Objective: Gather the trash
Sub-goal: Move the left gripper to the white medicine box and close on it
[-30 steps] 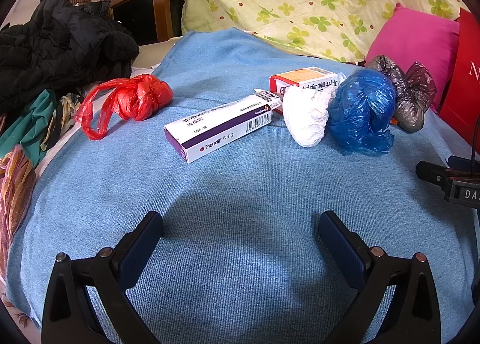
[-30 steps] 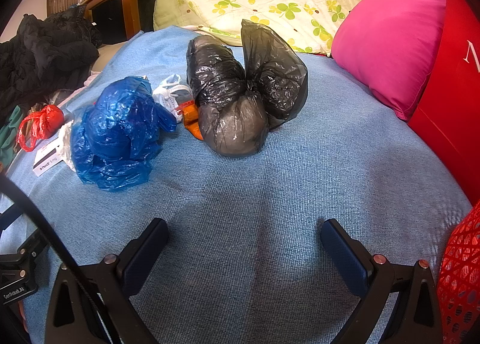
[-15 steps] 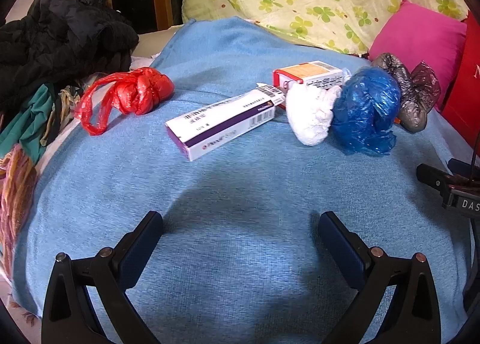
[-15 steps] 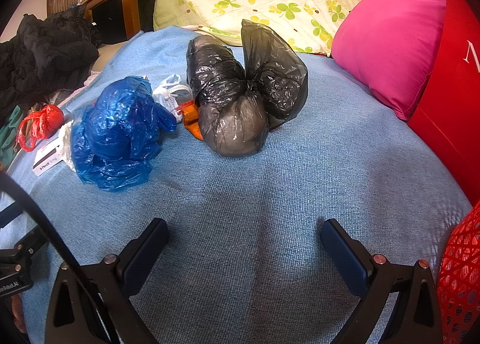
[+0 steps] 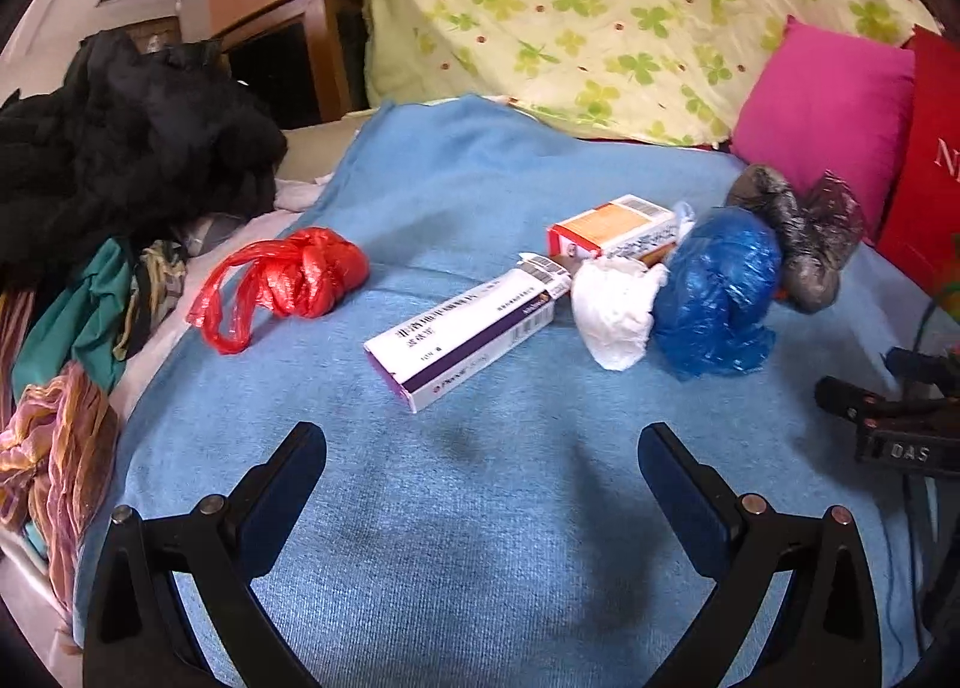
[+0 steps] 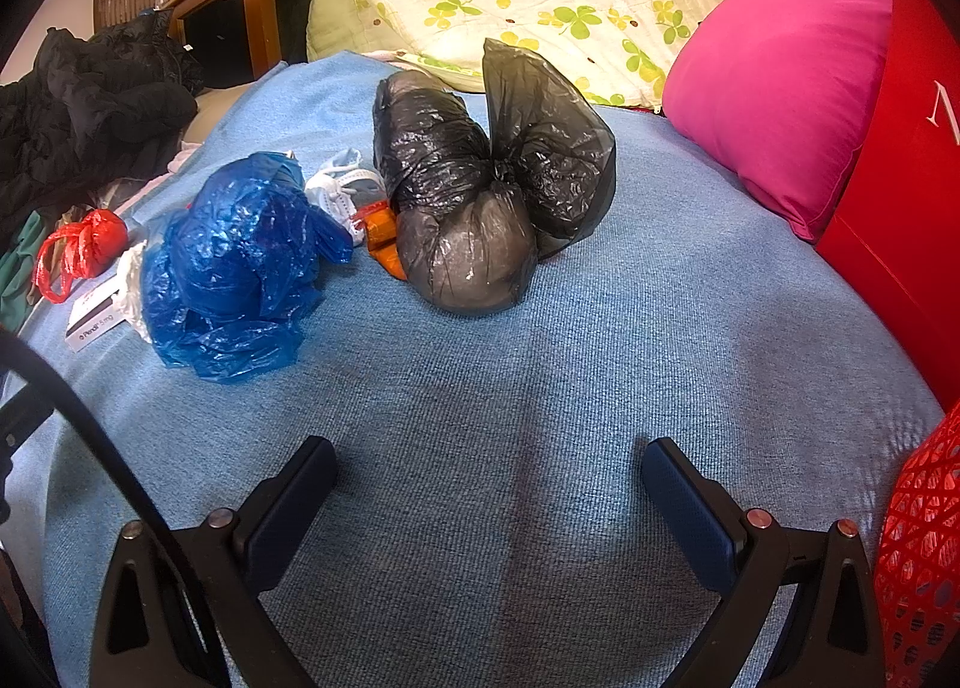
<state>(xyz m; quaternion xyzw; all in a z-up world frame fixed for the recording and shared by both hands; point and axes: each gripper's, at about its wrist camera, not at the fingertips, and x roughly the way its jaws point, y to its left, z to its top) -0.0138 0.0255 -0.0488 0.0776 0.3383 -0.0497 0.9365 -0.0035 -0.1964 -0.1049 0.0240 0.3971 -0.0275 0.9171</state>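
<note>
Left hand-held gripper (image 5: 482,469) shifted | both spread, empty | blue bag (image 6: 234,262) beside black bag (image 6: 486,190)

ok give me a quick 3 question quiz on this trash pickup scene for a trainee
1. True or false: the left gripper is holding the red plastic bag.
2. Which item lies between the long white box and the blue plastic bag?
A. the black bag
B. the crumpled white bag
C. the pink pillow
3. Fill in: in the right wrist view, the bag nearest ahead of the right gripper is the ____ bag.

Key:
1. False; both grippers are open and empty.
2. B, the crumpled white bag.
3. Black.
</note>
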